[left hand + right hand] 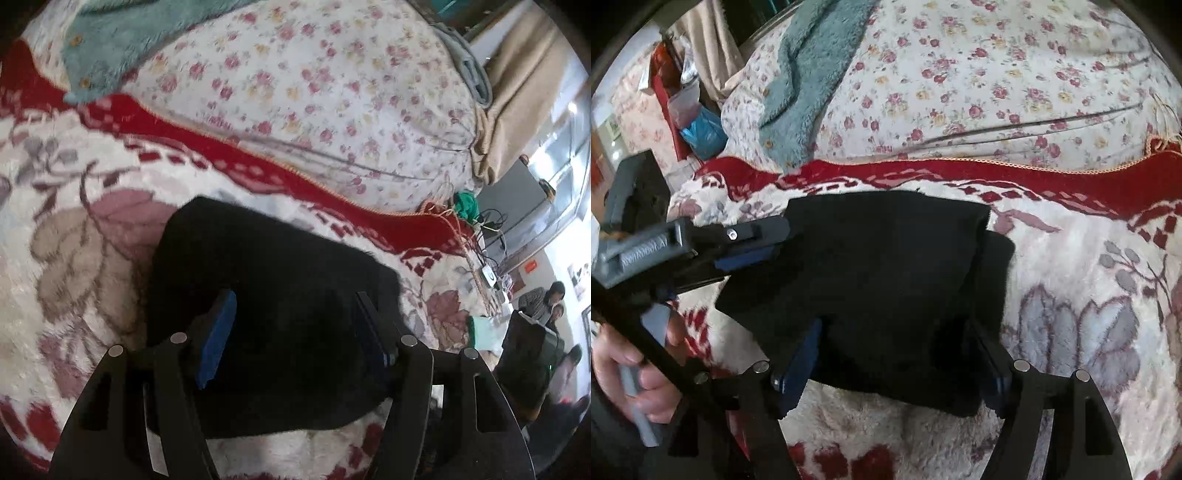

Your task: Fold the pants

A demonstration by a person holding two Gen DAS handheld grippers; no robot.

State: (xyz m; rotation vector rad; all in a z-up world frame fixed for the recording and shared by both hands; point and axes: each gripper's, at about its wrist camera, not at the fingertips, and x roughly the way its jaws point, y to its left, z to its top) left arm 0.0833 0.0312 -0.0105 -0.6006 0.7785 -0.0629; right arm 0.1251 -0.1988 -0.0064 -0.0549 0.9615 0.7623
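Observation:
The black pants [273, 254] lie folded into a compact, roughly rectangular stack on the plush blanket. In the right wrist view the pants [886, 251] show a lower layer sticking out at the right edge. My left gripper [295, 325] hovers over the near part of the stack, its blue pads wide apart and not pressing on the cloth. From the right wrist view, the left gripper [764, 243] reaches in at the stack's left edge, a hand [631, 365] on its handle. My right gripper [897, 354] stands open over the stack's near edge, with cloth beneath and between its fingers.
The cream plush blanket [1071, 295] with flower pattern and red border covers the bed. Behind it lie a rose-print quilt [332, 92] and a teal fleece garment [809, 74]. Cables [487, 221] and a beige curtain [517, 92] are at far right; people [546, 299] stand beyond.

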